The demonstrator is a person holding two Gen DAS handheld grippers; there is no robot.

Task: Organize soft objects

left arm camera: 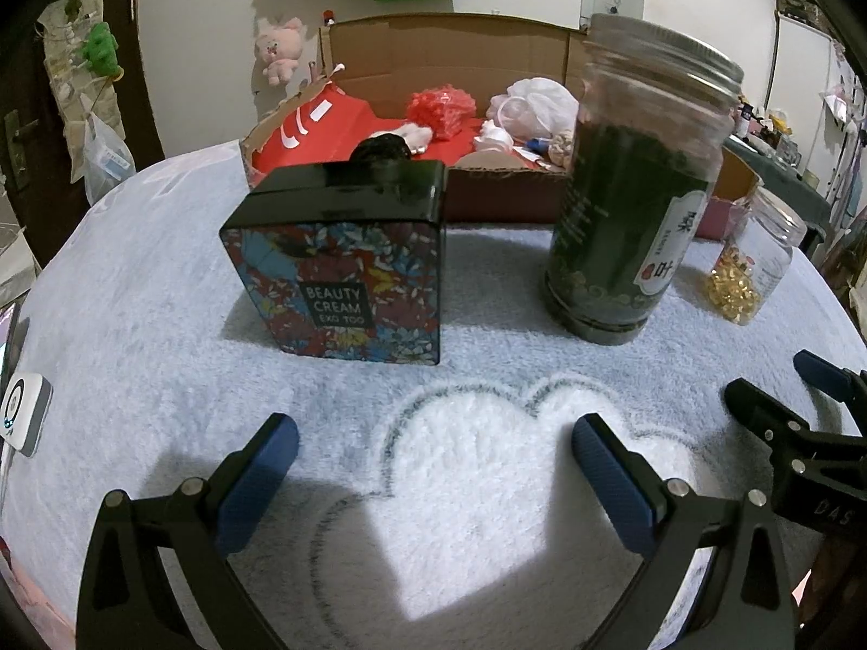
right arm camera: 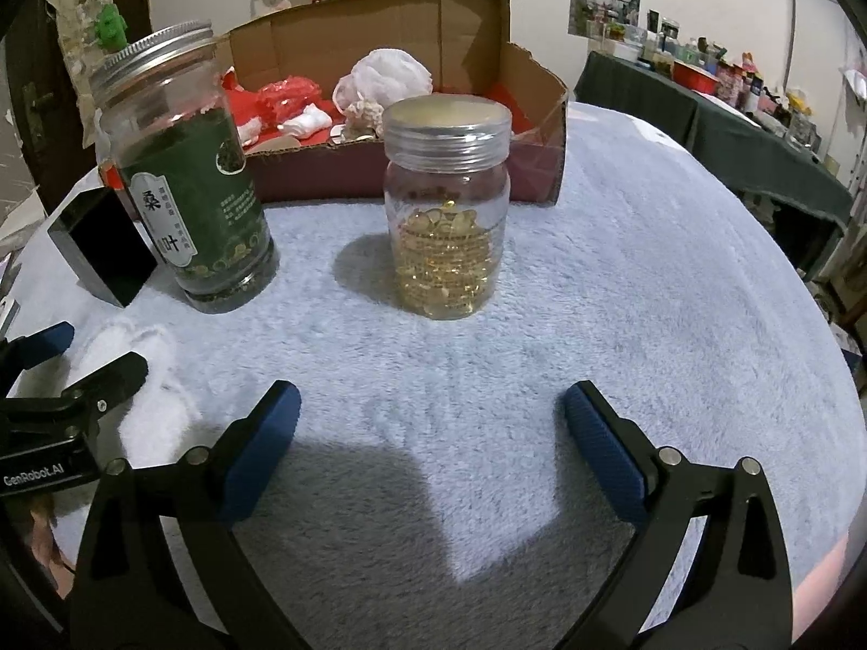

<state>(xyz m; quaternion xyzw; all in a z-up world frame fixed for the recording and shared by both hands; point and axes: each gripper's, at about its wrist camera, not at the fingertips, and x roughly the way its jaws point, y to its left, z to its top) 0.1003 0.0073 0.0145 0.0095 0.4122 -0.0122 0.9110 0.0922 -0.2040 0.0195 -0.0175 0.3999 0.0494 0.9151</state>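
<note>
You held both tongs, left (left arm camera: pixel 433 466) and right (right arm camera: pixel 431 433), spread apart and empty over the fleece-covered bench (right arm camera: pixel 623 281), clear of the jars; the soft things lay beyond in the cardboard box (left arm camera: pixel 460 49).

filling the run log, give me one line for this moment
left gripper open, empty | right gripper open, empty | capsule jar ahead | soft items in box

We see right gripper (right arm camera: pixel 431 422) held wide open over fluffy blue blanket (right arm camera: pixel 623 292), empty. Clear jar of golden capsules (right arm camera: pixel 447 216) stands upright straight ahead. Green tea jar (right arm camera: pixel 189 173) to its left, beside black box (right arm camera: pixel 103 249). Cardboard box (right arm camera: pixel 487 43) behind holds white mesh pouf (right arm camera: pixel 390 78), red items. Left gripper (right arm camera: pixel 81 365) at left edge.
</note>
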